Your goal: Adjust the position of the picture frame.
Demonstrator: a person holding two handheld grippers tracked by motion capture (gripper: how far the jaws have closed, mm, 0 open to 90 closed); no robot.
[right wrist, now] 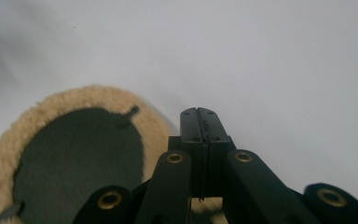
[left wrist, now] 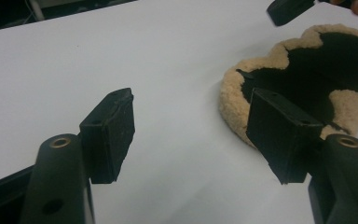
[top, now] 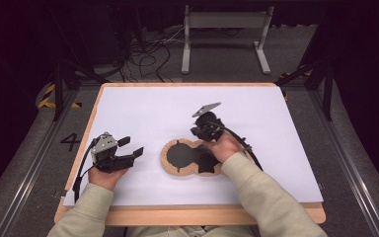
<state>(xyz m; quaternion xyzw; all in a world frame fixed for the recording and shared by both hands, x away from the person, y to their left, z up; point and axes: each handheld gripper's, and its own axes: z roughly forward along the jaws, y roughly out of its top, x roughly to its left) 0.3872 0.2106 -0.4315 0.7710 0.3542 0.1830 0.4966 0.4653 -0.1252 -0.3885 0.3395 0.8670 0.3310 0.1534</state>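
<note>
A: We're looking at the fleece pads (top: 191, 158) first, two round tan sheepskin-edged pieces with dark centres, lying flat and overlapping near the front middle of the white table (top: 143, 106).

B: And in the right gripper view we're seeing one fuzzy rim (right wrist: 81, 95) just left of our jaws, with a small notch cut into the dark face.

A: Right, and the right gripper (top: 201, 129) is sitting over the far edge of the pads, its jaws pressed together with nothing between them. We can't tell whether its tips are touching the fleece.

B: Meanwhile the left gripper (top: 131, 147) is waiting well to the left, jaws standing apart and empty, pointing across at the pads (left wrist: 303, 79).

A: So if we're picking a pad up, we're thinking the right jaws need to part before they go any lower, otherwise we're only nudging the pile.

B: Agreed. We're aiming for the fleece rim, not the dark middle; the rim looks thick enough to pinch, while the centre seems to lie flat on the table.

A: And we're watching the overlap. Gripping where the two pieces cross is likely dragging both along.

B: So we're taking the free outer edge, and we're bringing the left gripper in to hold the other pad down if it starts sliding.

A: Slowly, too. Fleece probably snags.
</note>
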